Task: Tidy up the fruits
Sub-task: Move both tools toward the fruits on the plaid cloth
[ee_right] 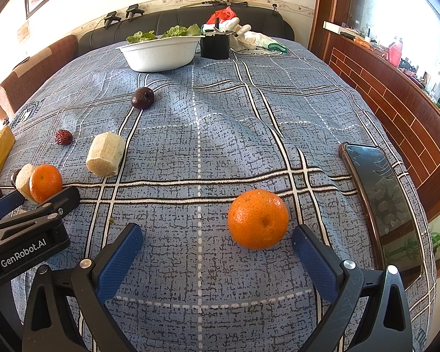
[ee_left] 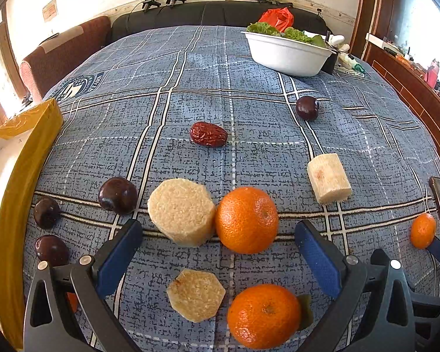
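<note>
- My left gripper (ee_left: 218, 243) hangs low over the blue checked cloth (ee_left: 249, 117), jaws spread wide and holding nothing.
- Between its pads sit a pale peeled cane chunk (ee_left: 181, 211) and an orange (ee_left: 246, 220), touching each other; nearer me lie a second cane slice (ee_left: 195, 294) and another orange (ee_left: 264, 315).
- Dark plums (ee_left: 118, 195) cluster to the left, beside the yellow box (ee_left: 23, 152).
- My right gripper (ee_right: 217, 243) is likewise released and empty, with a lone orange (ee_right: 258, 218) just ahead, nearer the right pad.
- A phone (ee_right: 378, 199) lies to its right.
- I judge the sorting barely begun: fruits are scattered.
- Next I should centre the right jaws on that orange, then close gently.
</note>
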